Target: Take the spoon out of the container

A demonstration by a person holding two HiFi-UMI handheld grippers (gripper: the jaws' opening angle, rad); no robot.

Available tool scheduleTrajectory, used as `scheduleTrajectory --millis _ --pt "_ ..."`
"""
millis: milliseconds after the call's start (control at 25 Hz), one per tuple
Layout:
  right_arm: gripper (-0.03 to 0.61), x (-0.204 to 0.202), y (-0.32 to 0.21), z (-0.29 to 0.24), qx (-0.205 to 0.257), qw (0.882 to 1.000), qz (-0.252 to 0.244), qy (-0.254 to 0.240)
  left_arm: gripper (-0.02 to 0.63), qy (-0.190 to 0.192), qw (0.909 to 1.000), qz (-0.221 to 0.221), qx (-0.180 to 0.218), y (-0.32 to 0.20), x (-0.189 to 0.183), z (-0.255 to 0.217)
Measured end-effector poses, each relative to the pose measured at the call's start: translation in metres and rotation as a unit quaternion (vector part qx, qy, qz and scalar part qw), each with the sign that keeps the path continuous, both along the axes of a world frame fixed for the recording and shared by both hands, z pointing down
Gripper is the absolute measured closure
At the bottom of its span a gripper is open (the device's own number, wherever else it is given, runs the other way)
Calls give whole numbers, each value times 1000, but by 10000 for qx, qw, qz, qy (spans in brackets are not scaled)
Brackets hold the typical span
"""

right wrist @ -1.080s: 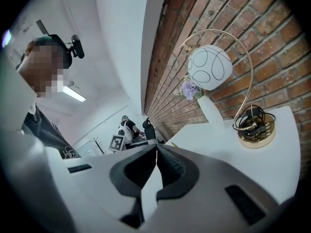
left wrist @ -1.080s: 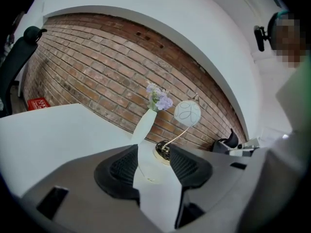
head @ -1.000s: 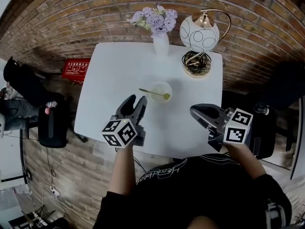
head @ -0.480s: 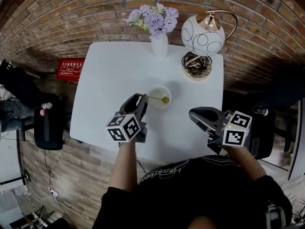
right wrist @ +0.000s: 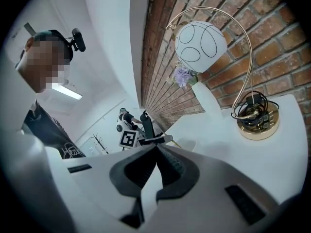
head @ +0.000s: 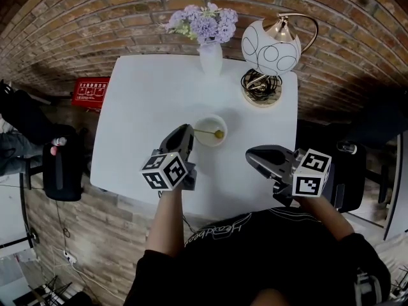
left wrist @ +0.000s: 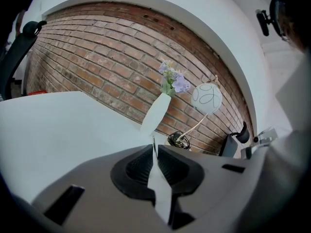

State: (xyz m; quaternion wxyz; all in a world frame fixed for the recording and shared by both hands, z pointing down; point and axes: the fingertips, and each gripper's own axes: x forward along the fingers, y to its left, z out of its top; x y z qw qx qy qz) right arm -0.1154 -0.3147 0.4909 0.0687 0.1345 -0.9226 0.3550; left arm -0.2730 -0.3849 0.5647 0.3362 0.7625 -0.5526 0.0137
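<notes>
A small round white container (head: 210, 130) stands mid-table in the head view. In it lies a thin spoon (head: 213, 132), its green bowl end to the right and its handle running left over the rim. My left gripper (head: 187, 131) is at the handle's end. Its jaws are closing, and in the left gripper view (left wrist: 154, 148) the thin handle (left wrist: 154, 144) stands pinched between the pads. My right gripper (head: 251, 153) hovers right of the container, apart from it, shut on nothing (right wrist: 156, 147).
A white vase of purple flowers (head: 210, 53) and a globe lamp (head: 268, 43) on a gold base with coiled cable (head: 259, 85) stand at the table's far edge by the brick wall. A red box (head: 89, 92) and a black chair (head: 60, 171) are left of the table (head: 146, 101).
My left gripper went forward to the spoon handle and its jaws came together on it. The right gripper drifted slightly left.
</notes>
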Motion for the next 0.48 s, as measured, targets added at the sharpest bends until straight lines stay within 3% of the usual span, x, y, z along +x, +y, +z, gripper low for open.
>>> scheduleTrajectory --millis 240,480 --pt "581 5 2 1 -14 10000 30 25 603 201 9998 -20 54 3 6 -5" --pt "581 12 7 1 -70 9999 121 -30 606 145 9998 1 158 7 13 -15"
